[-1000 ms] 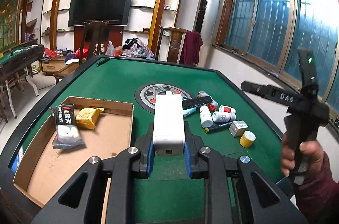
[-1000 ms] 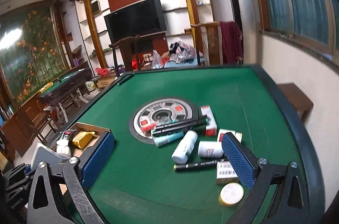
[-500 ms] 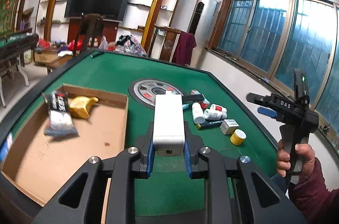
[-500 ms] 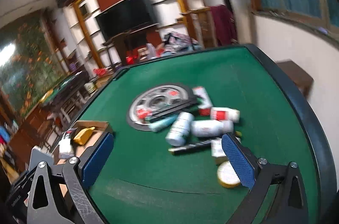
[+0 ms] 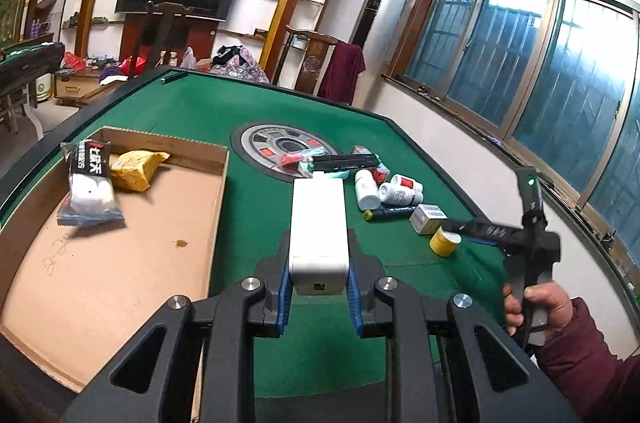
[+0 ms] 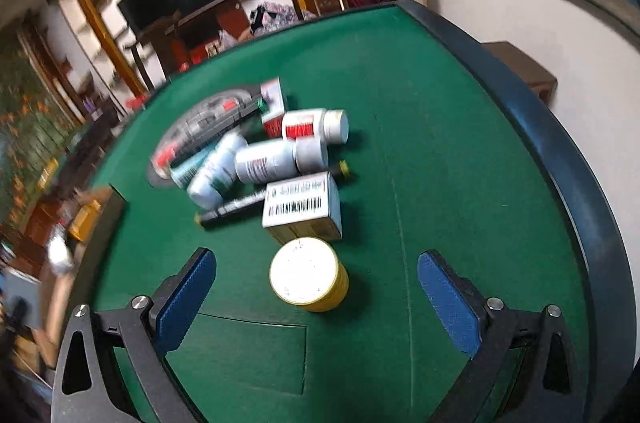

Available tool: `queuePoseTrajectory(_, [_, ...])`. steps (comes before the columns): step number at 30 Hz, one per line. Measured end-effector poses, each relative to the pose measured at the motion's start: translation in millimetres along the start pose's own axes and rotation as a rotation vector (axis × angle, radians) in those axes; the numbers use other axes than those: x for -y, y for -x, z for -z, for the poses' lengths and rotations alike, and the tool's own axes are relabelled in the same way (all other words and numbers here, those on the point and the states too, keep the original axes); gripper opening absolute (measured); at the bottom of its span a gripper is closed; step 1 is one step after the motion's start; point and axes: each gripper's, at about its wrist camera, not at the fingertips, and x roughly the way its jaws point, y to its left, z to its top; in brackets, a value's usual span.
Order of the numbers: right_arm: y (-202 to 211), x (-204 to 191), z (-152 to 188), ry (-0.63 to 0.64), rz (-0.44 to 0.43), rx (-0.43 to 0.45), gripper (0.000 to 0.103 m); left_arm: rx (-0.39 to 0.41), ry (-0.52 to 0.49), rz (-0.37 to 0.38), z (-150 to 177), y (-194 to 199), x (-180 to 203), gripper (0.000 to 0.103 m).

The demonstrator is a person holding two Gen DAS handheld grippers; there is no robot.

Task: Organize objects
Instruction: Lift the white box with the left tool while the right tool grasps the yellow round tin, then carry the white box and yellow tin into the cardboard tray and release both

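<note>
My left gripper [image 5: 318, 297] is shut on a white rectangular box [image 5: 318, 223], held just right of a shallow cardboard tray [image 5: 100, 263]. Inside the tray lie a black-and-white snack packet [image 5: 88, 187] and a yellow packet [image 5: 136, 169]. My right gripper [image 6: 316, 287] hangs low over the green table with its blue pads [image 6: 186, 293] wide on either side of a small yellow tin with a white lid [image 6: 306, 273]; its jaws are closing and do not touch the tin. In the left wrist view, that right gripper [image 5: 470, 233] sits at the yellow tin [image 5: 444, 241], held by a hand [image 5: 536, 303].
Behind the tin lie a barcoded white box [image 6: 302, 209], white bottles [image 6: 280, 159], a black marker [image 6: 232, 209], a tube and a red-and-white box on the table's round centre plate [image 5: 284, 151]. The table's raised dark rim [image 6: 560, 163] curves along the right.
The right gripper came down and forward towards the pile, so the yellow tin now sits between its pads. The left gripper sank slightly, still holding the white box.
</note>
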Motion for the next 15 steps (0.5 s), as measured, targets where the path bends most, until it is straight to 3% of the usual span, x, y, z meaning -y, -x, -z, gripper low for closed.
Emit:
queuePoseTrajectory(1, [-6, -4, 2, 0.025, 0.024, -0.013, 0.093, -0.005, 0.007, -0.008, 0, -1, -2, 0.022])
queuePoseTrajectory(2, [-11, -5, 2, 0.033, 0.037, -0.03, 0.077, -0.008, 0.013, -0.013, 1, -2, -3, 0.022])
queuePoseTrajectory(3, [-16, -4, 2, 0.028, 0.03, -0.05, 0.049, -0.012, 0.02, -0.014, 1, -3, -5, 0.022])
queuePoseTrajectory(4, [-19, -1, 1, 0.011, 0.018, -0.057, 0.044, -0.014, 0.028, -0.014, 1, -4, -7, 0.022])
queuePoseTrajectory(11, [-6, 1, 3, -0.002, -0.011, -0.034, 0.043, -0.001, 0.03, -0.044, 1, 3, -14, 0.022])
queuePoseTrajectory(15, [16, -23, -1, 0.037, -0.089, 0.006, 0.044, 0.018, 0.058, -0.076, -1, 14, -27, 0.022])
